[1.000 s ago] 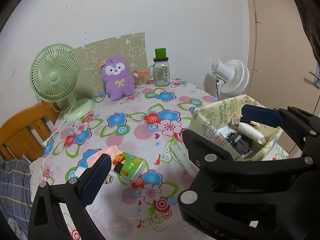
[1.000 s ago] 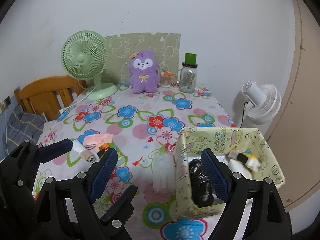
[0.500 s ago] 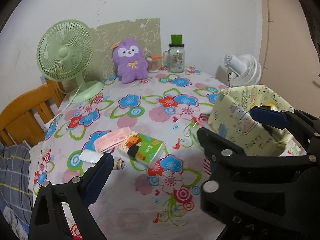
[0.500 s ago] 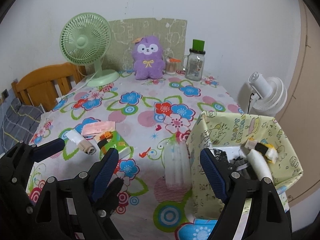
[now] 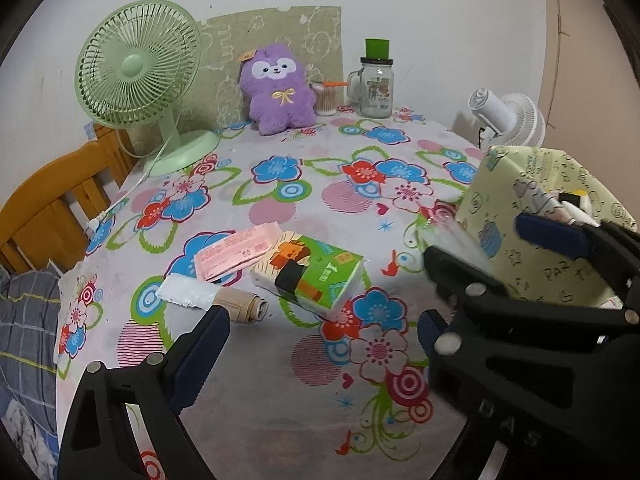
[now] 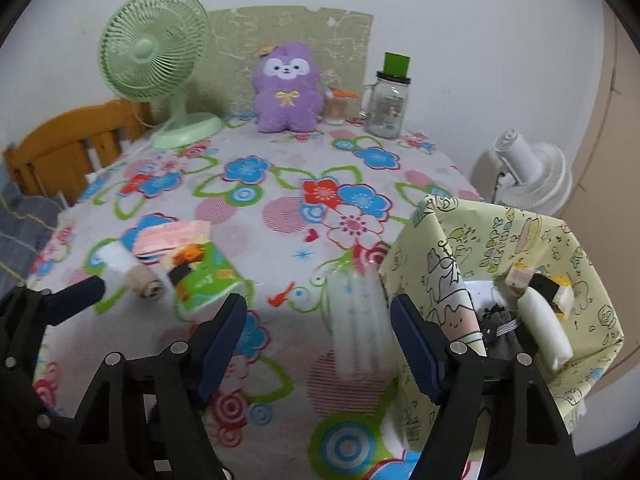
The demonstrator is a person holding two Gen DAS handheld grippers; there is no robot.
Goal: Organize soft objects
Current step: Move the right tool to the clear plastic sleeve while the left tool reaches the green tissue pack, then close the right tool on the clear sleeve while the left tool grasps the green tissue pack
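— What are you seeing, going from the left side across?

— The left gripper [image 5: 320,332] is hovering low over the flowered tablecloth [image 5: 280,392], fingers spread wide with nothing between them; they have just been narrowing a little. Ahead of it are lying a beige cloth roll [image 5: 240,306] in a clear wrapper, a pink pack [image 5: 236,250] and a green tissue pack [image 5: 310,276], the three touching. Further right, the right gripper [image 6: 318,332] is open too, its fingers also just drawing in around a clear plastic packet [image 6: 358,320] without pressing it.

— How should that pick go?

— I'd say: lower squarely, close gently on the packet's middle since it looks limp, then lift it into the yellow cartoon-print basket [image 6: 552,248] just beside it, where a white roll [image 6: 544,328] is already resting.
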